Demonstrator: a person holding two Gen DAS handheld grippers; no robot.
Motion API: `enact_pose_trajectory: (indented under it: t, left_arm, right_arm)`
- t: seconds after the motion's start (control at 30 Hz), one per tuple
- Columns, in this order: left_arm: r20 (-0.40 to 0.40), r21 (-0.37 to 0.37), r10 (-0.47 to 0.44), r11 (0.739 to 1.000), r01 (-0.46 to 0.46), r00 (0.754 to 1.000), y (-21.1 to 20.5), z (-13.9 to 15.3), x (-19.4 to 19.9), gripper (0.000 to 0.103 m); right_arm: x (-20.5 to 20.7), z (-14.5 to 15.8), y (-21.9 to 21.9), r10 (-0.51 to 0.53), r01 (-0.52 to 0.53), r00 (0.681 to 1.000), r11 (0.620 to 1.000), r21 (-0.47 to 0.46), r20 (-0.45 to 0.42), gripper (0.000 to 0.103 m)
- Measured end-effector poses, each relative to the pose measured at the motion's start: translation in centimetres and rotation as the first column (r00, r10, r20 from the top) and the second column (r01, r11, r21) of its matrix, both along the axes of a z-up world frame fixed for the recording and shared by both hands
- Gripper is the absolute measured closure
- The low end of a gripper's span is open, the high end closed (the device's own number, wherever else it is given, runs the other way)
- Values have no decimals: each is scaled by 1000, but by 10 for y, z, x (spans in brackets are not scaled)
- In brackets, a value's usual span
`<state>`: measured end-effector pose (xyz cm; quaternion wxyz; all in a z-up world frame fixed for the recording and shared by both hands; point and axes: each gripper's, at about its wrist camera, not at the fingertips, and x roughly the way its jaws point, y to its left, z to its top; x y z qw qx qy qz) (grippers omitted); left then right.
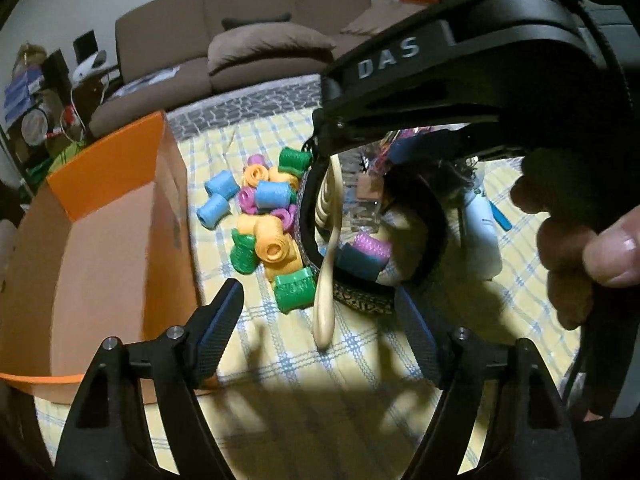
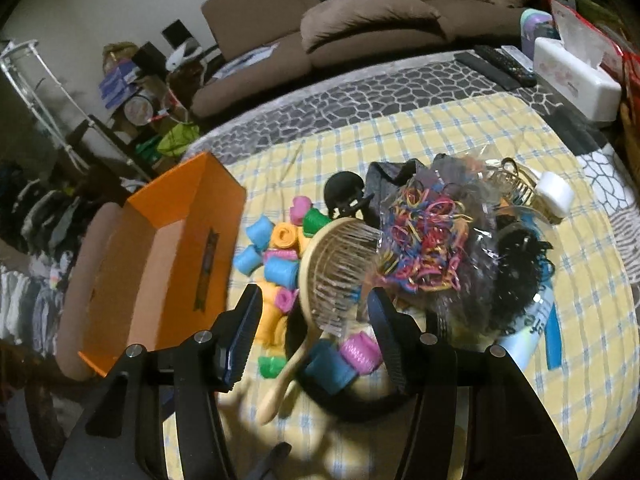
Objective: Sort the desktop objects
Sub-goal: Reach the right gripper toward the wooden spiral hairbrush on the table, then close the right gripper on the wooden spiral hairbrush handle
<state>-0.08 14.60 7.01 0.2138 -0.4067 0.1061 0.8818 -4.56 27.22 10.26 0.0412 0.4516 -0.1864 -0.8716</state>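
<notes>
Sorting of hair accessories is shown on a desk (image 2: 460,128) covered by a yellow checked cloth. Farthest left, an open orange box (image 2: 192,216) is set with its mouth up, probably so that sorted things can be dropped in; its inside appears empty as far as can be seen. Just right of it, a heap of hair rollers (image 1: 264,216) in blue, yellow, pink and green is spread loose on the cloth.

Next, a dark round basket (image 1: 432,216) is seen, with more rollers inside and a wooden hairbrush (image 2: 340,256) leaned across its rim, handle toward the camera. A clear bag of coloured elastics (image 2: 424,248) is piled on the basket, with a black claw clip (image 2: 344,196) behind and a white jar (image 2: 554,192) farther right.

The left tongs (image 1: 320,320) are held partly open over the brush handle and the basket's near rim, with nothing pressed between the pads. The right tongs (image 2: 312,340) are half open around the brush and basket rim; whether anything is gripped cannot be told. A hand (image 1: 576,248) is seen holding the right tool at far right of the left view.
</notes>
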Motion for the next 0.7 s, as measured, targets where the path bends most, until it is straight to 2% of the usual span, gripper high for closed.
enact_pose_trajectory:
  t: [0.1,0.17,0.2,0.23,0.33,0.4,0.57,0.63,0.67,0.7]
  left_arm:
    - [-19,-23,-15,1000,15,1000,5,-3,1,31]
    - [-8,-24,-26,999,26,1000,6,-6,-1,39]
    - [26,-8,-25,1000,25,999,6,-10,-3,48]
    - [43,3,-25,1000,24,999,6,-12,-4,52]
    - [44,-4,-35,999,35,998,8,-15,-2,52]
    - [45,-9,-35,999,35,998,9,-16,-3,52]
    - [105,-13,-2,1000,3,995,9,-30,-15,52]
    - [125,6,-11,1000,10,992,8,-34,-13,52]
    - [139,25,-13,1000,10,990,6,-35,-13,53]
    - [161,56,-26,998,17,987,4,-35,-14,61]
  right_arm:
    - [-9,-11,-3,6,-6,1000,1000,14,23,45]
    - [-13,-16,-4,3,-4,999,1000,17,34,45]
    - [-15,-17,-4,-1,0,999,1000,22,37,45]
    - [-16,-19,-4,-7,6,999,1000,28,41,45]
    - [-18,-24,-3,-16,15,999,1000,23,43,47]
    - [-20,-27,-2,-13,12,999,1000,17,46,54]
    - [-22,-35,-1,0,0,999,1000,6,52,67]
    - [-21,-36,-2,1,-1,999,1000,3,46,68]
    - [-20,-35,-2,4,-4,999,1000,9,42,69]
    - [-19,-34,-3,7,-7,999,1000,12,41,70]
